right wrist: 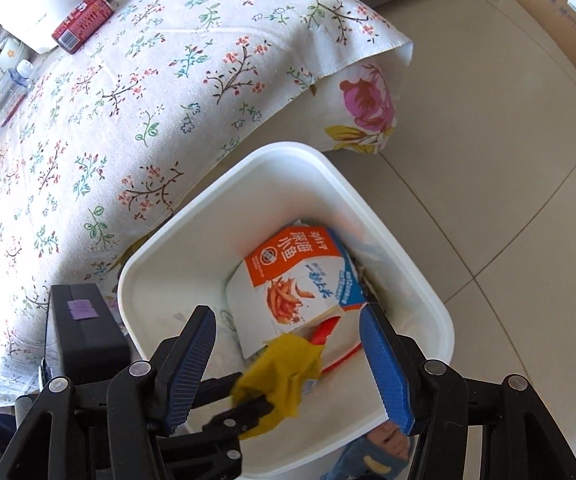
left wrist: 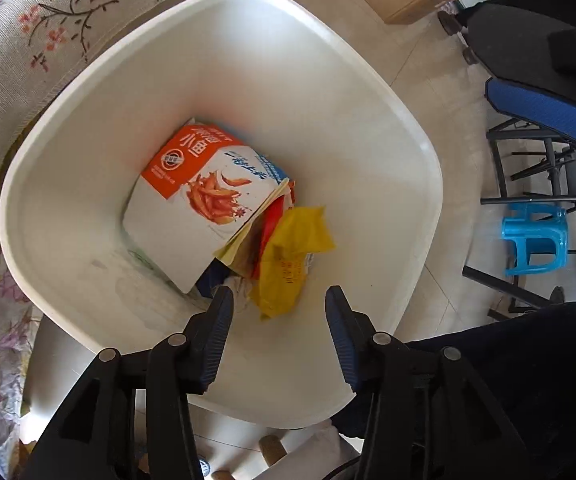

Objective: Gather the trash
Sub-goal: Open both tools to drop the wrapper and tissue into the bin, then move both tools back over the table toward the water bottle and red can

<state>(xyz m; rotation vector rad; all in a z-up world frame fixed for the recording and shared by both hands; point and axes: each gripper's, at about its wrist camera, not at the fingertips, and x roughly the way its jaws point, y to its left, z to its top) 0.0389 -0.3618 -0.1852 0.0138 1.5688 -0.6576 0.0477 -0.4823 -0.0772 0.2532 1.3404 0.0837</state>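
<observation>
My left gripper (left wrist: pixel 278 300) hangs spread over the white bin (left wrist: pixel 88 184), yellow wrapper (left wrist: pixel 292 256) loose beneath it at lower centre. Right gripper (right wrist: pixel 288 320) gapes empty too. Risk: the wrapper snags a pad as I lift away and rides back out.

The white plastic bin (right wrist: pixel 420 280) is standing on the floor just beside the table draped in a floral cloth (right wrist: pixel 128 128). Inside the bin, an orange-and-white snack box (left wrist: pixel 200 204) is lying, with a crumpled yellow wrapper (left wrist: pixel 292 256) lying against it. Both grippers are hanging above the bin.
</observation>
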